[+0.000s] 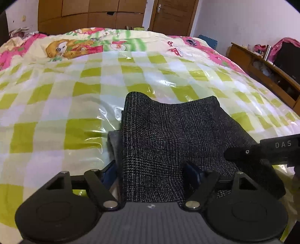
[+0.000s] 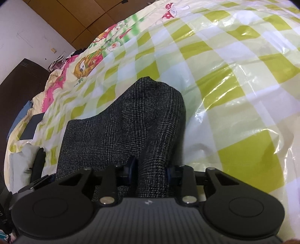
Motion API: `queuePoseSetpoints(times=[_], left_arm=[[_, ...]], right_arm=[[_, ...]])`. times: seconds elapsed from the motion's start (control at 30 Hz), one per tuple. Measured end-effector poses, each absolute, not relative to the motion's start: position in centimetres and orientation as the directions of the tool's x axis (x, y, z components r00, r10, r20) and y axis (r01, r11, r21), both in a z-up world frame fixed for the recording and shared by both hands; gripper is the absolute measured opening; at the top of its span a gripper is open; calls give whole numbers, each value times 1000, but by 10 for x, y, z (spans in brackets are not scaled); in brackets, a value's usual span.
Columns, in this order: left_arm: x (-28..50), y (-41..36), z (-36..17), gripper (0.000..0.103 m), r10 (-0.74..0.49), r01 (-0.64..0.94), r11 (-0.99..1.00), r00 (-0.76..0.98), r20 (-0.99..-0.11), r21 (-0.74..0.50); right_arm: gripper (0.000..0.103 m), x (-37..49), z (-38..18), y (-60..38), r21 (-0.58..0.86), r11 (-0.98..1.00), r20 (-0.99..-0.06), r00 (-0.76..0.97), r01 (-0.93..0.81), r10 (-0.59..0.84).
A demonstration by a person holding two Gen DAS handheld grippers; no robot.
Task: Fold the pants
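The dark grey checked pants (image 1: 168, 135) lie folded on the green-and-white checked plastic sheet (image 1: 75, 105) over the bed. They also fill the middle of the right wrist view (image 2: 131, 120). My left gripper (image 1: 150, 174) is shut on the pants' near left edge, cloth bunched between its blue-padded fingers. My right gripper (image 2: 150, 169) is shut on the pants' near right edge, a fold of cloth pinched between its fingers. The right gripper's black body (image 1: 266, 150) shows at the right of the left wrist view.
A cartoon-print quilt (image 1: 78, 43) covers the far part of the bed. A wooden shelf (image 1: 262, 71) with clutter stands to the right. Wooden wardrobes (image 1: 90, 15) and a door (image 1: 174, 15) are behind the bed. A dark headboard (image 2: 20, 90) and pillows sit at the left.
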State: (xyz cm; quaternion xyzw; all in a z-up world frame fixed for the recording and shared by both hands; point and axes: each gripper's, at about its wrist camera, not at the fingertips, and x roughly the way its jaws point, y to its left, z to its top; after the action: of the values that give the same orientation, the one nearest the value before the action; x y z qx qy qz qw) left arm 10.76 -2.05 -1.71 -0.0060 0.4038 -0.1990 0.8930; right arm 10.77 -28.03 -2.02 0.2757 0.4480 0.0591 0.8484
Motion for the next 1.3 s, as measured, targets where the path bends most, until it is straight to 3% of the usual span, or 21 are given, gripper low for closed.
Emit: queuePoseSetpoints(times=[0.13, 0.2, 0.27, 0.33, 0.4, 0.5, 1.3], left_arm=[[109, -21, -20, 92, -358, 348, 922, 592, -722, -172], [112, -23, -23, 99, -362, 349, 920, 579, -730, -179], [114, -26, -28, 102, -359, 348, 920, 571, -738, -178], [111, -30, -27, 99, -349, 350, 923, 581, -735, -162], [108, -34, -24, 96, -343, 350, 924, 588, -732, -151], [107, -39, -21, 93, -342, 339, 927, 584, -736, -162], [126, -175, -10, 90, -406, 486, 865, 525, -748, -128]], right_arm=[[36, 111, -22, -282, 530, 836, -732, 576, 145, 364], [45, 115, -28, -282, 544, 827, -731, 564, 140, 385], [48, 118, -32, -278, 543, 828, -733, 560, 139, 387], [45, 119, -30, -275, 530, 837, -736, 565, 137, 374], [32, 115, -25, -280, 542, 831, -723, 575, 128, 383], [23, 110, -21, -295, 579, 806, -697, 587, 121, 413], [21, 96, 7, -414, 499, 840, -720, 641, 214, 265]])
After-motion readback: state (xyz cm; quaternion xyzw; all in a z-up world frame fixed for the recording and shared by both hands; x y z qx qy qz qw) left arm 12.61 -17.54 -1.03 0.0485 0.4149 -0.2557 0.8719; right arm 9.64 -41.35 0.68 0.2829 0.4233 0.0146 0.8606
